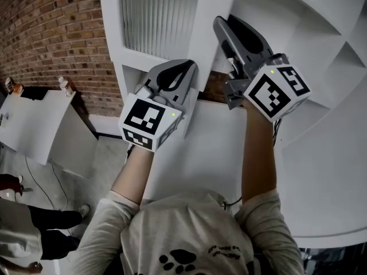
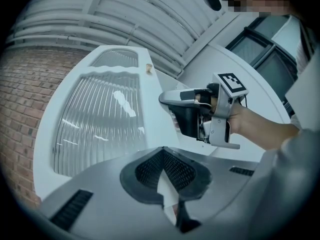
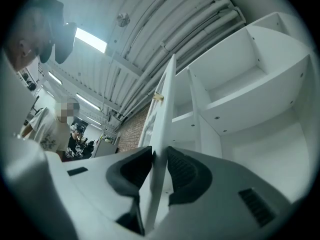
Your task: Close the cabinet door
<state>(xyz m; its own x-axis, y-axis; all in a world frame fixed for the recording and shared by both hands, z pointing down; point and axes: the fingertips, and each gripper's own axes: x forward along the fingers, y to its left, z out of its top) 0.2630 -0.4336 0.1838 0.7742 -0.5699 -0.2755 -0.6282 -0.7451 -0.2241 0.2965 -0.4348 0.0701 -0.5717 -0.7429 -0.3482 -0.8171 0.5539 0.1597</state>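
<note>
Cabinet door [image 1: 155, 16] left of shelves [image 1: 338, 50]

Brick wall [image 1: 46, 39], white table [image 1: 40, 128] beside it, grey floor [image 1: 106, 165], ribbed ceiling [image 3: 150, 34], strip lights [image 3: 91, 40] (switched on)

White cabinet door [image 1: 112, 33] with vertically ribbed grey glass panel [image 1: 157, 16]; red-brown brick wall [image 1: 51, 39]; black-and-white patterned marker cubes [image 1: 150, 121].

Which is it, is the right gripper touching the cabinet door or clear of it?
Touching. The right gripper view shows the right gripper clamped on the free edge of the cabinet door, its jaws pressed against both faces with no gap.
</note>
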